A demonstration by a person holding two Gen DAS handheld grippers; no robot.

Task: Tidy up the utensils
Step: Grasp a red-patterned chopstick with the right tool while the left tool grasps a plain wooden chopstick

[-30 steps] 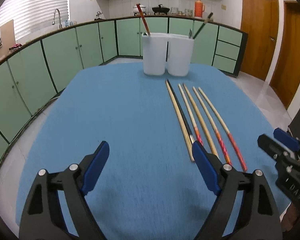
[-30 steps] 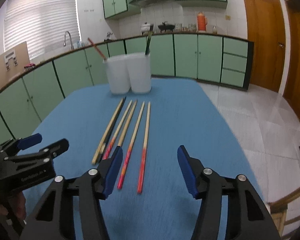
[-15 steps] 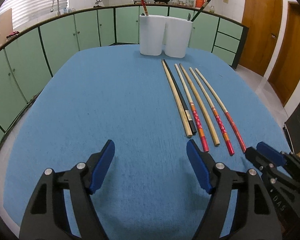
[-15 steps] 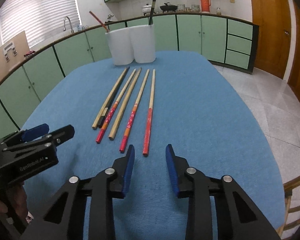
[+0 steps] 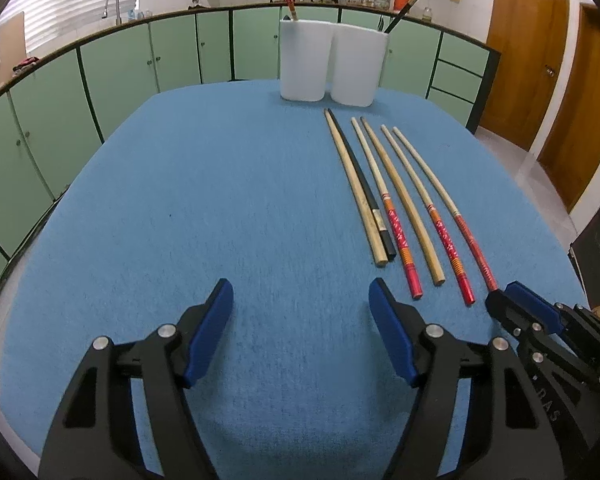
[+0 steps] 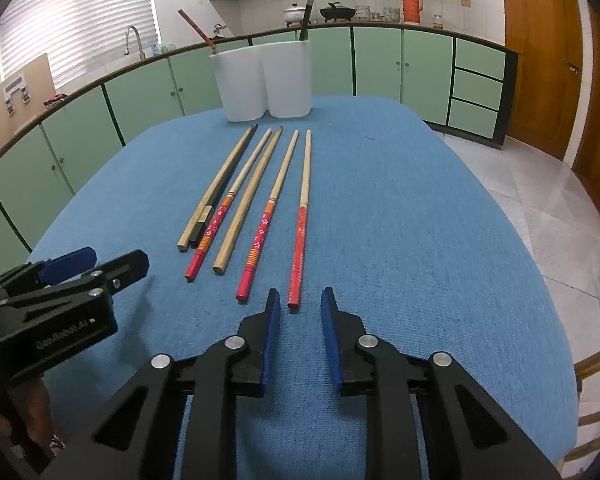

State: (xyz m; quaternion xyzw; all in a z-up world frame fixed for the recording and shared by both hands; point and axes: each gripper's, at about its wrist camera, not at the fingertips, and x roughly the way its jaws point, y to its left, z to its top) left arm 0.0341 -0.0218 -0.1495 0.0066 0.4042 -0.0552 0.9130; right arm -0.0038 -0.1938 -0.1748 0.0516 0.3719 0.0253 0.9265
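Several chopsticks lie side by side on the blue cloth [image 5: 220, 200]: plain wood, black, and red-patterned ones. The rightmost red chopstick [image 6: 300, 240] has its near end just between the tips of my right gripper [image 6: 300, 296]. Those jaws are closing and stand narrow, with a gap on each side of the stick. My left gripper [image 5: 300, 296] is open and closing a little over bare cloth, left of the plain wooden chopstick [image 5: 356, 188]. Two white holders [image 5: 304, 64] [image 5: 358, 68] stand at the far edge. One holds a red chopstick, the other a black one.
The table's right edge drops to a tiled floor [image 6: 540, 200]. Green cabinets [image 5: 120, 72] curve around the back and left, and wooden doors [image 5: 520, 52] stand at the right. My right gripper [image 5: 504, 300] shows at the lower right of the left wrist view.
Both grippers have sunk toward the cloth. The right jaws have narrowed from wide to a small gap around the red chopstick's near end. The left jaws have narrowed slightly.
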